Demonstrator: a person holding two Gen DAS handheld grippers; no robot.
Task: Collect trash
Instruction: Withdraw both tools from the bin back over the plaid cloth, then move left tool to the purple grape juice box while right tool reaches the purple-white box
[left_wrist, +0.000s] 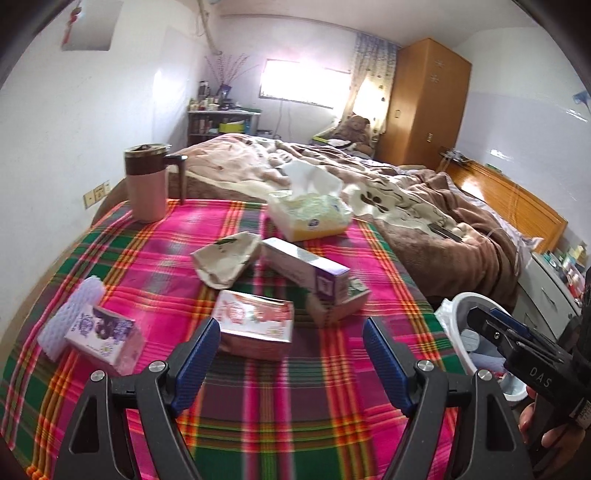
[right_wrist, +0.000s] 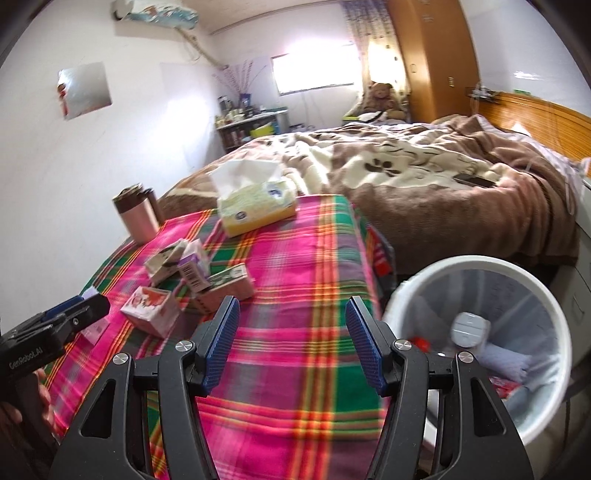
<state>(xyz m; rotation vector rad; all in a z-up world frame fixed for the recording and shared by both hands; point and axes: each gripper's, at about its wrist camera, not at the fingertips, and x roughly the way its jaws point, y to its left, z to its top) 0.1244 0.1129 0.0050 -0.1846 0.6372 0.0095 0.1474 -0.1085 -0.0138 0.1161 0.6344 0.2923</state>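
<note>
The trash is a cluster of small cartons on a plaid-covered table (left_wrist: 332, 229). Nearest the front edge lies a pink carton (left_wrist: 255, 325), and toward the left edge a purple carton (left_wrist: 107, 338) leans on a white sponge (left_wrist: 72, 314). Behind the pink one a long white-and-purple box (left_wrist: 306, 266) rests across a beige carton (left_wrist: 341, 301), with a crumpled beige packet (left_wrist: 225, 260) just to its left. Off the table's right edge stands a white bin (right_wrist: 476, 332) lined with a clear bag; a white bottle (right_wrist: 469, 328) and other scraps lie inside.

The left gripper (left_wrist: 290, 356) hovers over the front edge, fingers spread wide and empty, the pink carton just ahead between them. The right gripper (right_wrist: 291, 343) hangs by the front right corner beside the bin, also wide open and holding nothing.

A tissue box (left_wrist: 308, 216) sits at the far edge and a pink mug (left_wrist: 147, 184) at the far left corner. Beyond lies a bed (left_wrist: 406, 199).
</note>
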